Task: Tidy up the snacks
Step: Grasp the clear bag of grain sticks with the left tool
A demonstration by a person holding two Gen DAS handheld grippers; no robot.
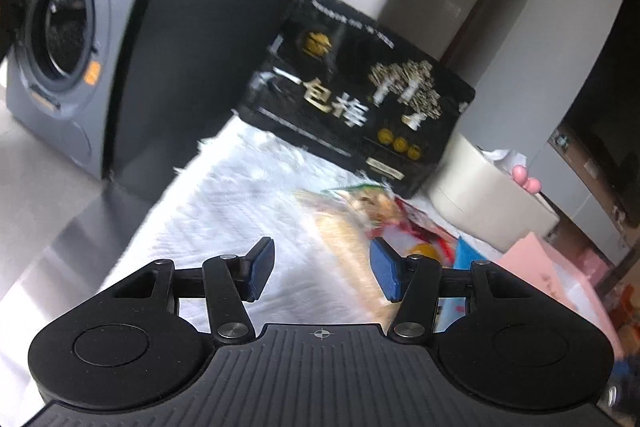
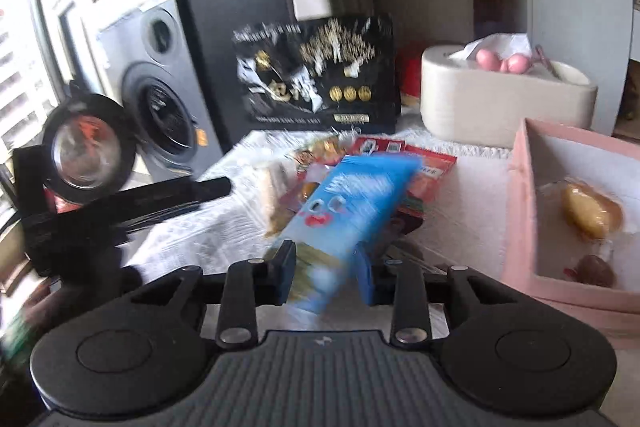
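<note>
Now we see the right gripper [image 2: 326, 277] clamped on a blue snack packet [image 2: 352, 203]; left gripper [image 1: 322, 269] open, empty, over white cloth [image 1: 224, 211].

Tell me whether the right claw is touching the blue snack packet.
Touching. In the right wrist view the right claw has both pads closed on the blue snack packet, which is lifted between them.

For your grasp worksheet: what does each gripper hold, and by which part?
Right gripper pinches the blue snack packet by its near end. Left gripper holds nothing.
</note>
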